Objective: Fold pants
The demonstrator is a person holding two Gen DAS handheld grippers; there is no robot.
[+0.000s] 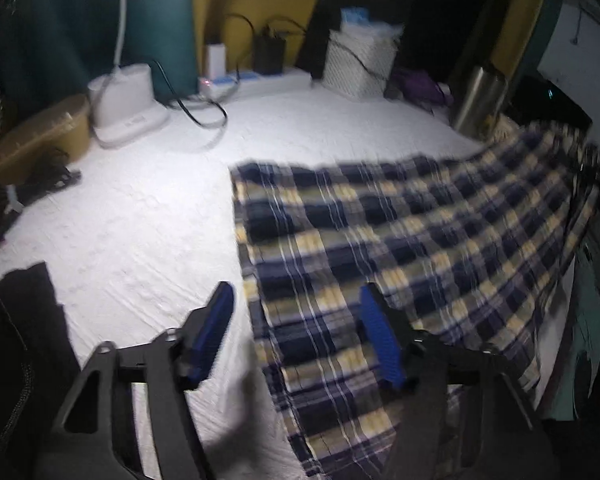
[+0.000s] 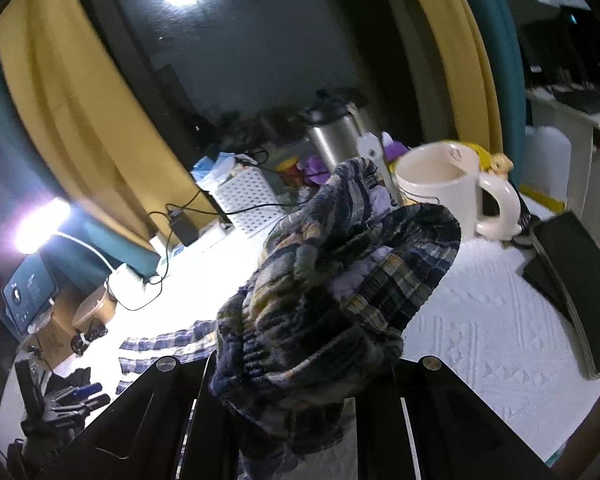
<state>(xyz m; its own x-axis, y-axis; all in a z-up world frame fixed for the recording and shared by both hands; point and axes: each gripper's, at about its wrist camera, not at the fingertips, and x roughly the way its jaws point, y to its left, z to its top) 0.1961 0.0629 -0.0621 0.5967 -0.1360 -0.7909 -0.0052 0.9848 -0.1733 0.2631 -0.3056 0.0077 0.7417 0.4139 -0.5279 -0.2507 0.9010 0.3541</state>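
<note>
- Our right gripper (image 2: 300, 364) pinches the bunched pants (image 2: 332, 280), mid-frame, above the worktop (image 2: 480, 340).
- Left fingers (image 1: 380, 340) stand spread over the cloth's lower edge.
- We should clamp before lifting.

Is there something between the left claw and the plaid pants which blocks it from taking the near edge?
Nothing visible does. The left claw stands open just above the plaid pants, whose near left edge lies between its fingers on the bare white cloth. The right claw already grips bunched fabric.
</note>
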